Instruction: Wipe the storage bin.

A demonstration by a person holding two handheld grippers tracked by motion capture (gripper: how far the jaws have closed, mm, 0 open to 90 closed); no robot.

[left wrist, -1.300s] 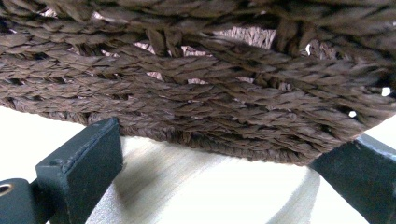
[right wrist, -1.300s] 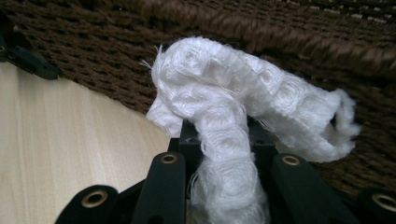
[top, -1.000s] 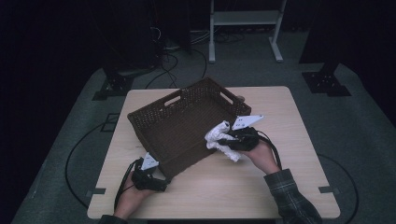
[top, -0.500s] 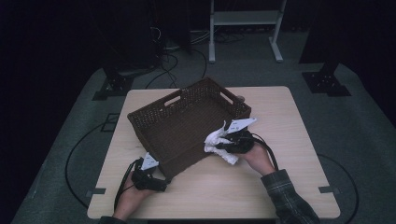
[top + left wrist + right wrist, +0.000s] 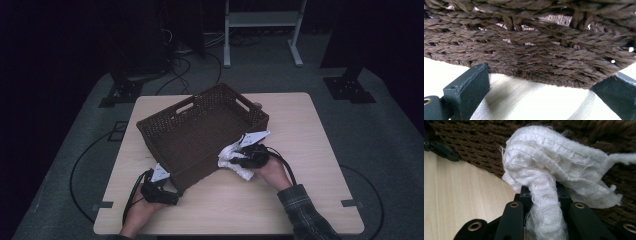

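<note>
Two grippers: right gripper [image 5: 245,157] fingers clamped on white cloth [image 5: 554,170]; left gripper [image 5: 172,195] fingers wide, seemingly around basket [image 5: 200,127] corner

Right gripper [image 5: 245,159], jaws clamped on the white cloth [image 5: 234,159], has come lower against the near side wall of the wicker basket [image 5: 200,131] over the last second; the cloth bunch, earlier raised about level with the basket rim, now hangs lower beside the wall, its loose end resting on the wooden table [image 5: 310,150]; the person's right hand [image 5: 272,170] and plaid sleeve [image 5: 302,212] have drawn slightly toward the table's near edge.
</note>
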